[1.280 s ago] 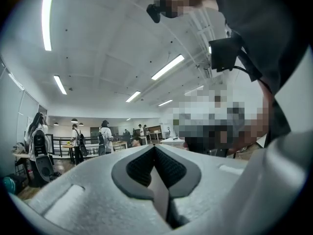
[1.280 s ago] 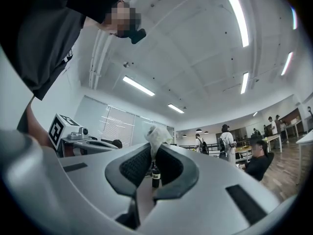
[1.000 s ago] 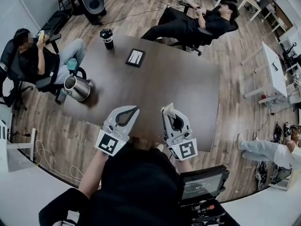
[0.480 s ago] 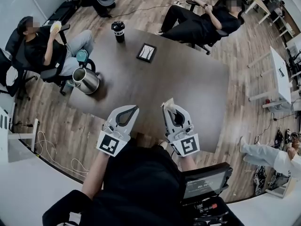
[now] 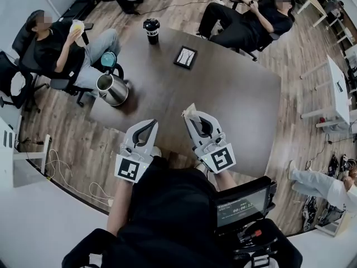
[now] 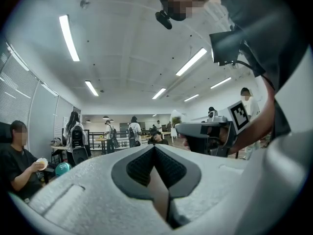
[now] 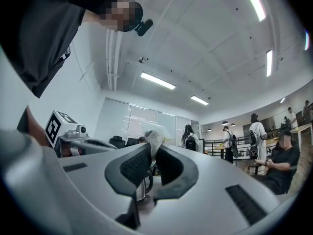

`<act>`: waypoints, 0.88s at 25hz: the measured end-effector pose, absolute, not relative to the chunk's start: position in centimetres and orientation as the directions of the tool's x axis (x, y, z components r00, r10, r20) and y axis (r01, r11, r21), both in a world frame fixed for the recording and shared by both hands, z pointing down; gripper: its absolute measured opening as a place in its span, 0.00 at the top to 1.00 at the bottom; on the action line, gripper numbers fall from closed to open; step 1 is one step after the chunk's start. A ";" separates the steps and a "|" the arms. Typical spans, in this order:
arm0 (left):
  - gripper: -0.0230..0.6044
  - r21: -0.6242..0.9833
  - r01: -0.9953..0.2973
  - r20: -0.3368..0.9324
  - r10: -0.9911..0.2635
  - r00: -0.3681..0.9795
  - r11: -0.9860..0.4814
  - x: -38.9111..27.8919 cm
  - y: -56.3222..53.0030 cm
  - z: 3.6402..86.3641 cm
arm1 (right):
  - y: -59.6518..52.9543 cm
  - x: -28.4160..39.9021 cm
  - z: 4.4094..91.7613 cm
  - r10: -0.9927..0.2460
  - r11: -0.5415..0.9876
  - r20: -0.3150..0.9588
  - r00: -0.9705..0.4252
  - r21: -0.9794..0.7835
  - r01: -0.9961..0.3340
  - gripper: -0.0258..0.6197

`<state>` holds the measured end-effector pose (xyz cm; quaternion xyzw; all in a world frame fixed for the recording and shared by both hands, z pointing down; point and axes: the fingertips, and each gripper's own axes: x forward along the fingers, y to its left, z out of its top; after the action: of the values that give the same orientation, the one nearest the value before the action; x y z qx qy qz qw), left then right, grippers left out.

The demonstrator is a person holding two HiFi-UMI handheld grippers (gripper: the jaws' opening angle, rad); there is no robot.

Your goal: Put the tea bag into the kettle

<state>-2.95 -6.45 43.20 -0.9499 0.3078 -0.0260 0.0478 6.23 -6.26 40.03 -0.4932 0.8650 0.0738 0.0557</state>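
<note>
A steel kettle (image 5: 111, 89) stands on the left edge of the dark table (image 5: 234, 99). My right gripper (image 5: 192, 116) is shut on a pale tea bag (image 5: 189, 111), which pokes out past its tips over the table's near part. In the right gripper view the tea bag (image 7: 155, 137) sits pinched at the jaw tips, and the kettle (image 7: 142, 186) shows through the gap below. To the right gripper's left, my left gripper (image 5: 150, 124) is shut with nothing in it. Its jaws meet in the left gripper view (image 6: 154, 149). Both grippers are short of the kettle.
A black cup (image 5: 151, 30) and a small dark tray (image 5: 185, 57) lie at the table's far side. One person sits in a chair (image 5: 56, 49) close behind the kettle, another (image 5: 245, 21) beyond the far edge. White desks (image 5: 334, 88) stand at the right.
Both grippers have moved forward over the table's near edge, and the kettle now lies closer to them. The right gripper still holds the tea bag.
</note>
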 end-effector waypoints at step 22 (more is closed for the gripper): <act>0.96 -0.161 -0.782 -0.001 -0.792 0.611 -0.603 -19.5 -10.1 46.0 | -12.8 -12.4 44.6 -0.630 0.770 -0.091 -0.771 0.057 -0.636 0.91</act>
<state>-19.49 -10.11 45.97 -0.8945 0.4397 -0.0351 0.0728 -12.36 -12.84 44.62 -0.3366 0.9401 0.0423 0.0330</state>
